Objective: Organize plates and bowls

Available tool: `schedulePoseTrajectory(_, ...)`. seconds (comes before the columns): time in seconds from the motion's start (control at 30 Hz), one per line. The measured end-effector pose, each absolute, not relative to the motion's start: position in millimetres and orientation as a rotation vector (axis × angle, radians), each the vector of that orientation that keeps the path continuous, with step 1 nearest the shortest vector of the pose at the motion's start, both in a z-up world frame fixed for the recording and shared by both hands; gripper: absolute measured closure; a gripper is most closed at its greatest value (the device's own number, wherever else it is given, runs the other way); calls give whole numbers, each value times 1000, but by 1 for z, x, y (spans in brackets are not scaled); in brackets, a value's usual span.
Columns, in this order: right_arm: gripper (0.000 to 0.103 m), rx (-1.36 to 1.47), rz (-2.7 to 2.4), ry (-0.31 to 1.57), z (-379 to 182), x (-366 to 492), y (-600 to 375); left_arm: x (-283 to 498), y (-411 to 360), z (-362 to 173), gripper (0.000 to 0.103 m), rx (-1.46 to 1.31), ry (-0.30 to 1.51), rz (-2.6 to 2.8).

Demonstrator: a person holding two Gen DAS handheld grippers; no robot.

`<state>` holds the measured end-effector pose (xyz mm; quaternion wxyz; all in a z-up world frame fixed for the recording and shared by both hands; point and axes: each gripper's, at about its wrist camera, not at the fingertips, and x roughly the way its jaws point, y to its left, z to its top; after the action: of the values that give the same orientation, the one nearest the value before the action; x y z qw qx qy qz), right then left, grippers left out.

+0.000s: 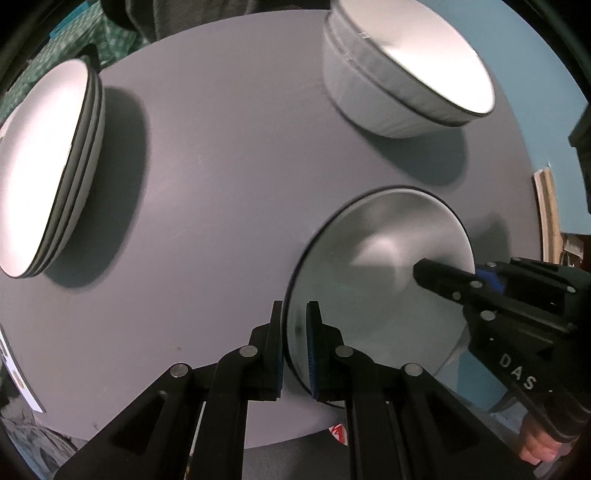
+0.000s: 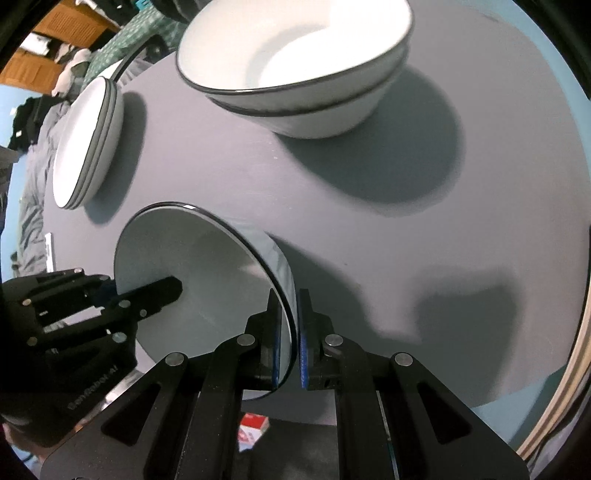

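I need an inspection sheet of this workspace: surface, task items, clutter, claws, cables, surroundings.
Surface: round grey table, no marks seen.
Task items: held bowl gripped on opposite rims; plate stack at far left; bowl stack, two nested, at far right.
Clutter: nothing seen on the table.
Claws: left claw shut on the held bowl's rim; right claw shut on the other rim.
Cables: nothing seen.
Surroundings: red-white box below the table's near edge; patterned green cloth and wooden furniture beyond the table.
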<state>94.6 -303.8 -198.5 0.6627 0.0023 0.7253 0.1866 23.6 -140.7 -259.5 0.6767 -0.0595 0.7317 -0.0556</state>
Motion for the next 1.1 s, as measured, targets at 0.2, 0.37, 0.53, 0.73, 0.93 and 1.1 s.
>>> schedulePoseTrajectory(0.2, 93, 25, 426, 1623, -196, 91, -307, 18, -145, -260, 93, -137, 1626, -141)
schedulePoseTrajectory(0.37, 93, 85, 416, 1642, -206, 87, -307, 22, -131, -267, 92, -140, 1633, -152)
schedulePoseTrajectory(0.53, 93, 115, 406, 1651, -210, 86, -311, 27, -125, -261, 90, -165, 1631, -162)
schedulePoseTrajectory(0.73, 95, 54, 388, 1654, -210, 87, -301, 34, -120, -253, 90, -177, 1634, -146)
schedulePoseTrajectory(0.93, 95, 121, 383, 1652, -201, 90, -308, 49, -108, -237, 90, -184, 1630, -151)
schedulePoseTrajectory(1.1, 95, 135, 392, 1627, -185, 93, -312, 54, -106, -221, 90, -185, 1611, -159)
